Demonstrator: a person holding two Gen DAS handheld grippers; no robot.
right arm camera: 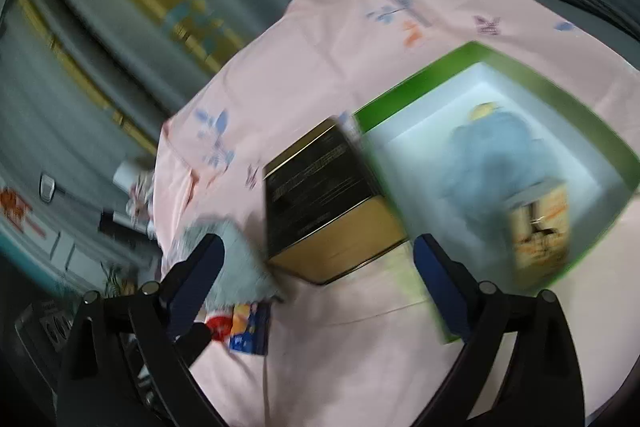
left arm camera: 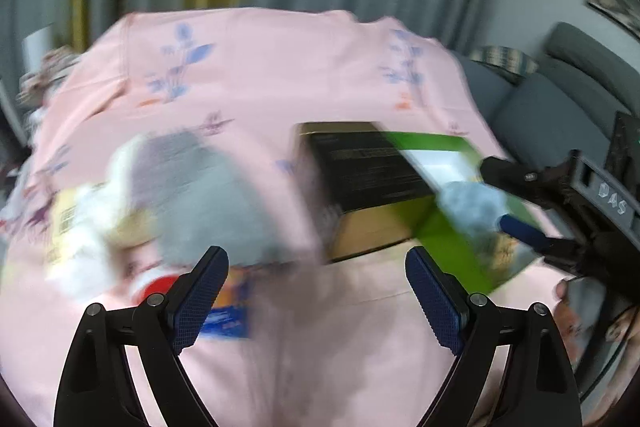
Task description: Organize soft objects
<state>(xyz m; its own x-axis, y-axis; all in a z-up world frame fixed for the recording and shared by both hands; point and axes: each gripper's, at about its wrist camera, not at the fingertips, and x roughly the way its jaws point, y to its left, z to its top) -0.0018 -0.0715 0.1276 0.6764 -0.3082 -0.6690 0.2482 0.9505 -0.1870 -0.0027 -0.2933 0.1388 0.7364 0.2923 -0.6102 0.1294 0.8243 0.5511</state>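
Observation:
Both views are motion-blurred. A grey and white plush toy (left arm camera: 180, 187) lies on the pink floral cloth (left arm camera: 260, 67), just ahead and left of my open, empty left gripper (left arm camera: 316, 291). It also shows in the right wrist view (right arm camera: 236, 259). A green box (right arm camera: 500, 75) with a white inside holds a light blue soft toy (right arm camera: 492, 159) and a small printed carton (right arm camera: 540, 231). My right gripper (right arm camera: 320, 279) is open and empty above the cloth, left of the box. In the left wrist view it (left arm camera: 500, 195) hangs over the green box (left arm camera: 448, 239) next to the blue toy (left arm camera: 468, 203).
A black and gold box (left arm camera: 368, 183) stands between the plush and the green box; it also shows in the right wrist view (right arm camera: 324, 199). A red, orange and blue packet (left arm camera: 224, 307) lies near the left finger. A grey sofa (left arm camera: 540, 99) is at right, curtains behind.

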